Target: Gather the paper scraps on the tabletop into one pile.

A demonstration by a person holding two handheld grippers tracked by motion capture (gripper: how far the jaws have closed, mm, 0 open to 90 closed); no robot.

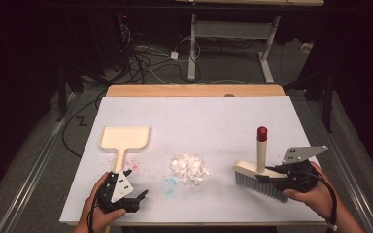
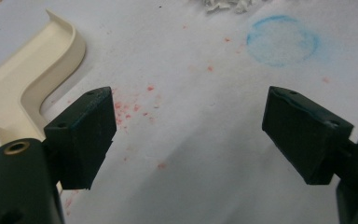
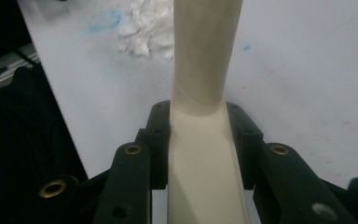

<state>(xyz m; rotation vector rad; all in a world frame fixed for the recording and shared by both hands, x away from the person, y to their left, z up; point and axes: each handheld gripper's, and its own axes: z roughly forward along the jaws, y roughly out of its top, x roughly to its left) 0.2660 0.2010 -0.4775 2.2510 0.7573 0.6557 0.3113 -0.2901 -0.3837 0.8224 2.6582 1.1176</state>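
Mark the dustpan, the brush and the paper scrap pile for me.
dustpan (image 1: pixel 125 138): high view, on the flat pan.
brush (image 1: pixel 261 151): high view, on the upright handle below its red cap; the right tool is shut on the brush's back.
paper scrap pile (image 1: pixel 189 168): high view, on the pile's middle.

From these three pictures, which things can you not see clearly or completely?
- Dustpan: cut off by the left gripper view's edge.
- Brush: its right end hides behind the right gripper in the high view.
- White scraps: blurred in the right gripper view, partly behind the handle.
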